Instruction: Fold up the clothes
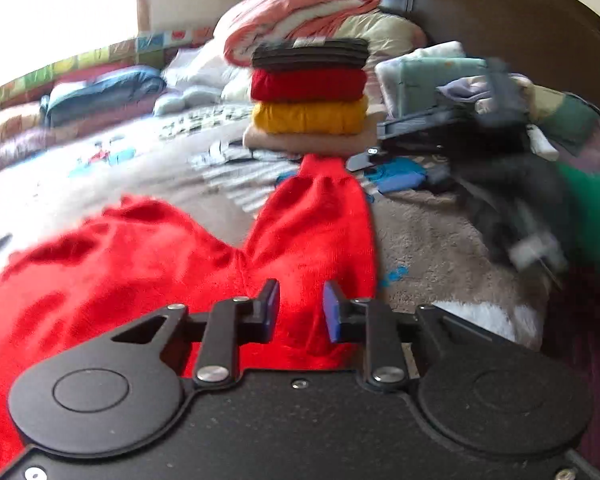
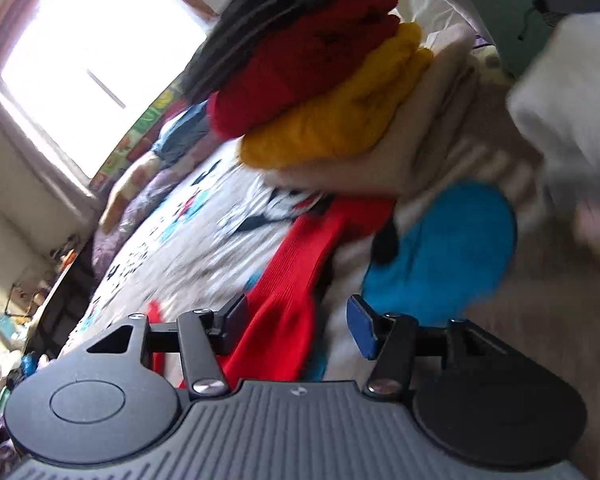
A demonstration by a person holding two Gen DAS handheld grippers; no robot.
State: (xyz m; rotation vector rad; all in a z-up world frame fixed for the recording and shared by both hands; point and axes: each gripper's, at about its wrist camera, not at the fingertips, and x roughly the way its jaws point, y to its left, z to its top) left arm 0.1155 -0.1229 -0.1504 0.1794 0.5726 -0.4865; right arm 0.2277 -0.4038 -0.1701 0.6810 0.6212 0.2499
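Observation:
A bright red knit sweater (image 1: 148,264) lies spread on the bed, one sleeve (image 1: 320,216) stretching away toward a stack of folded clothes (image 1: 310,92). My left gripper (image 1: 301,308) is open just above the base of that sleeve, with nothing between its pads. In the right wrist view the red sleeve (image 2: 296,280) runs up from between the fingers toward the stack (image 2: 320,92). My right gripper (image 2: 298,322) is open wide over the sleeve end, tilted, and not closed on it. The right gripper also shows, blurred, at the right of the left wrist view (image 1: 512,216).
The stack has dark, red, yellow and beige folded items. A printed bedspread (image 1: 140,160) covers the bed. A blue garment (image 2: 448,248) lies right of the sleeve. Pillows and a pink duvet (image 1: 300,8) sit by the dark headboard (image 1: 500,8). Loose clothes are piled at the right.

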